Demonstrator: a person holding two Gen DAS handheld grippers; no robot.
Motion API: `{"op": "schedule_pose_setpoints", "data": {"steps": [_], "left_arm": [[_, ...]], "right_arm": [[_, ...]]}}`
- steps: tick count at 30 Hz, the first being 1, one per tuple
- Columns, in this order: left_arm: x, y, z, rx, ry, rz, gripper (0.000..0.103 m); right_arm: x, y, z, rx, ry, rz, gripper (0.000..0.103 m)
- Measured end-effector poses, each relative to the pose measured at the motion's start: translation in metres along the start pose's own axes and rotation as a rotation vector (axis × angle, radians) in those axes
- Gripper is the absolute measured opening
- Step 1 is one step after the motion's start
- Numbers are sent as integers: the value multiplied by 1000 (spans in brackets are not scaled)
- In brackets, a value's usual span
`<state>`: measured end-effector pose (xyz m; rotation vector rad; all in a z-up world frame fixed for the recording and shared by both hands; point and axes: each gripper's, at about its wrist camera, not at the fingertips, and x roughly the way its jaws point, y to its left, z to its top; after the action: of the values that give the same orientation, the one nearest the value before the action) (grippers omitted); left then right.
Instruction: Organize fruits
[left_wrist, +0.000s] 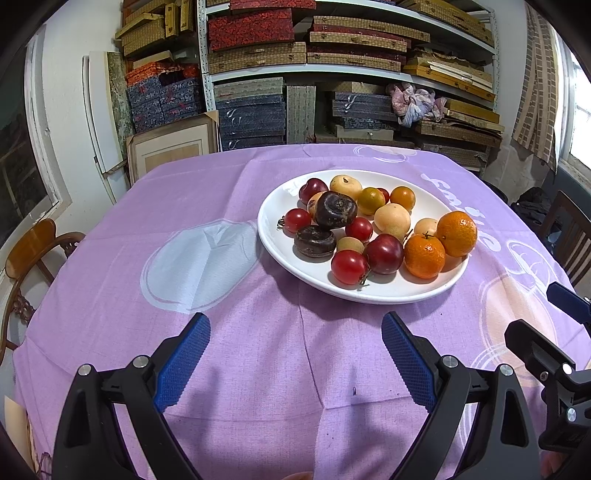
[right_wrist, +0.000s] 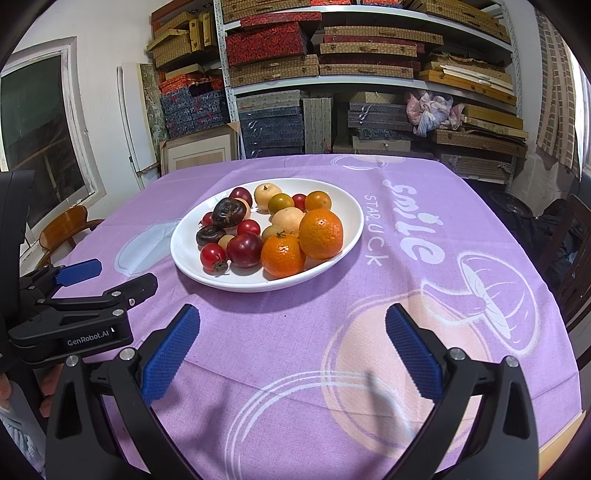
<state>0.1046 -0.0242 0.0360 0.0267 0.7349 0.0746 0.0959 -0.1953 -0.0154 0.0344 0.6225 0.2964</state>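
Left wrist view: the fruits (left_wrist: 364, 230) are heaped on a white plate (left_wrist: 275, 221) mid-table, for sorting; each hand-held gripper (left_wrist: 295, 354) (right_wrist: 293, 350) hovers short, spread wide, empty.

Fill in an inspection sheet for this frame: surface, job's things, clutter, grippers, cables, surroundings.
Surface: table under a purple cloth with printed mushroom art and lettering.
Job's things: white plate piled with fruits: two oranges at its near right, red, pale yellow and dark ones behind.
Clutter: nothing seen on the cloth besides the plate.
Grippers: left gripper open and empty; right gripper open and empty; both short of the plate.
Cables: nothing seen.
Surroundings: shelves stacked with flat boxes behind the table, a wooden chair at left, windows on both sides.
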Motion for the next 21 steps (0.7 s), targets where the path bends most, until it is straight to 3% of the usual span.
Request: {"op": "schedule_pose_setpoints", "data": {"steps": [21], "left_arm": [[2, -3, -2, 2, 9, -7, 95]], "right_arm": [[-5, -2, 3, -2, 5, 1, 99]]}}
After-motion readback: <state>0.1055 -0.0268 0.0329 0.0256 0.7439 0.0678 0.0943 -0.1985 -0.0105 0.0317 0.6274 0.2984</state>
